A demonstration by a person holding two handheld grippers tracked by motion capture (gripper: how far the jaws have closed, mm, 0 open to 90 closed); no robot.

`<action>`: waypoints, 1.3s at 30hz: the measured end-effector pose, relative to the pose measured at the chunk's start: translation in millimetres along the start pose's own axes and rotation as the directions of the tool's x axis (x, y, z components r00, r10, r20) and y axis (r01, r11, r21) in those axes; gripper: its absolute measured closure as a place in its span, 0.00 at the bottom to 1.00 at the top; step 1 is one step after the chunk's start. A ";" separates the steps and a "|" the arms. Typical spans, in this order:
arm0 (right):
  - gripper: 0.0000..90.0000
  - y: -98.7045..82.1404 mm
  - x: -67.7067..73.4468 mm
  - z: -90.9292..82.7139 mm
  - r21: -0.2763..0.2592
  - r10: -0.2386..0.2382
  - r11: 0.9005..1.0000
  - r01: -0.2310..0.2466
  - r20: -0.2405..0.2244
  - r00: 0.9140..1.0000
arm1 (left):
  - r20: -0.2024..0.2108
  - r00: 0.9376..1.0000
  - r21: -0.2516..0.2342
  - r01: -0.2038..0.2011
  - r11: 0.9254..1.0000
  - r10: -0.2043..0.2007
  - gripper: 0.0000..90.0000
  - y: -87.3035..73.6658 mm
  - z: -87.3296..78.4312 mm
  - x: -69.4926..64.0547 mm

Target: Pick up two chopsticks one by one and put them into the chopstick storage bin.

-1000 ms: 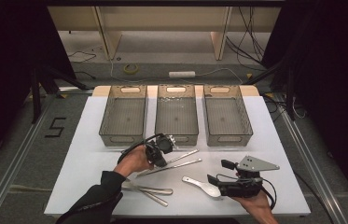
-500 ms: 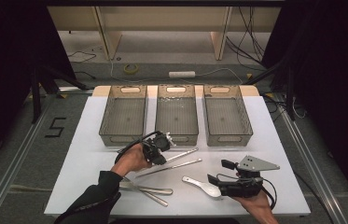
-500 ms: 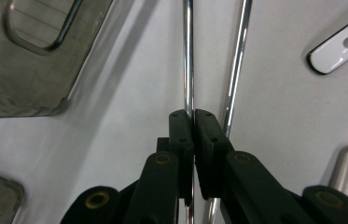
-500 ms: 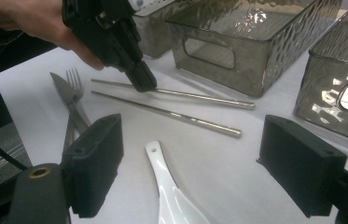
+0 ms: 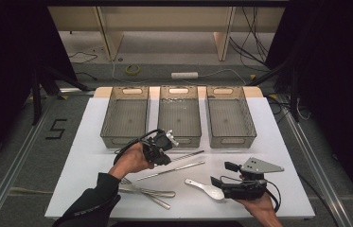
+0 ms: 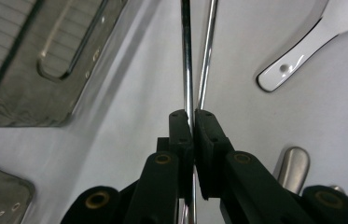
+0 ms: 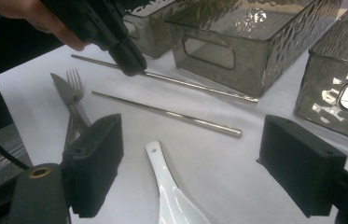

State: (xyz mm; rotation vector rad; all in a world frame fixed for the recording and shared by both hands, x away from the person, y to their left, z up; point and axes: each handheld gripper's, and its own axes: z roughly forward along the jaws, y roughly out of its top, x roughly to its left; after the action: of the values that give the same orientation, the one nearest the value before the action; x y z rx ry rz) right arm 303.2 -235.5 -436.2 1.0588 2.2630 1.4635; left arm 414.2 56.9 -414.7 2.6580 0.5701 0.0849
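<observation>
My left gripper [image 5: 165,159] is shut on a thin metal chopstick [image 5: 190,155] and holds it just above the white table, in front of the left bin [image 5: 122,140]. In the left gripper view the chopstick [image 6: 187,65] runs straight out from between the closed jaws, with a second chopstick [image 6: 207,56] lying close beside it. My right gripper [image 5: 223,174] rests at the front right, open, with nothing between its pads [image 7: 94,163]. A white ceramic spoon [image 7: 169,196] lies on the table just ahead of it.
Three empty smoky plastic bins stand in a row at the back, the middle one [image 5: 180,137] and the right one [image 5: 233,140] beside the left one. A fork [image 7: 73,81] and a knife [image 7: 62,88] lie crossed at the front left.
My left gripper has risen a little with the chopstick in its jaws. The right gripper has stayed where it was.
</observation>
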 end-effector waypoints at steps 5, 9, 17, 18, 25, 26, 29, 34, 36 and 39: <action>0.25 0.0 0.0 -0.1 0.000 0.001 1.000 -0.001 0.000 1.000 | 0.007 1.000 -0.039 0.005 0.999 -0.005 0.96 0.5 -13.0 -1.1; 0.25 0.1 -0.1 0.1 0.000 0.001 1.000 -0.001 0.000 1.000 | 0.010 1.000 -0.084 0.018 0.996 -0.017 0.96 -0.3 -26.0 0.0; 0.25 -0.4 -1.0 0.9 0.001 0.003 1.000 -0.003 0.003 1.000 | -0.003 0.998 -0.169 0.063 0.984 -0.065 0.96 -6.4 -53.3 10.5; 0.25 -0.5 -1.1 0.8 0.001 0.005 1.000 -0.005 0.003 1.000 | -0.009 0.997 -0.187 0.076 0.979 -0.079 0.96 -7.7 -56.7 12.5; 0.25 -0.7 -1.6 1.0 0.000 0.005 1.000 -0.005 0.009 1.000 | -0.063 0.979 -0.272 0.168 0.948 -0.192 0.96 -26.5 -81.2 39.9; 0.25 -0.8 -1.8 1.1 0.001 0.006 1.000 -0.006 0.010 1.000 | -0.080 0.973 -0.293 0.186 0.938 -0.218 0.96 -31.0 -84.9 45.8; 0.25 -1.0 -2.2 1.4 0.001 0.006 1.000 -0.006 0.009 1.000 | -0.109 0.952 -0.339 0.235 0.911 -0.287 0.96 -42.2 -91.0 61.1; 0.26 -1.1 -2.5 1.5 0.001 0.009 1.000 -0.009 0.011 1.000 | -0.152 0.913 -0.374 0.302 0.877 -0.379 0.96 -61.1 -94.7 84.1; 0.26 -1.4 -2.6 2.0 0.003 0.008 1.000 -0.008 0.012 1.000 | -0.151 0.901 -0.382 0.327 0.864 -0.407 0.96 -66.1 -94.1 91.0; 0.26 -1.6 -2.5 2.4 0.003 0.008 1.000 -0.008 0.012 1.000 | -0.178 0.885 -0.383 0.340 0.859 -0.430 0.96 -70.8 -93.6 98.7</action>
State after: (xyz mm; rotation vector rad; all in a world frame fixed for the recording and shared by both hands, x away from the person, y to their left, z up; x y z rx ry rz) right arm 305.5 -235.9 -439.1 1.0764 2.2565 1.4535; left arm 464.1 191.8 -361.4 2.1591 1.0651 0.3801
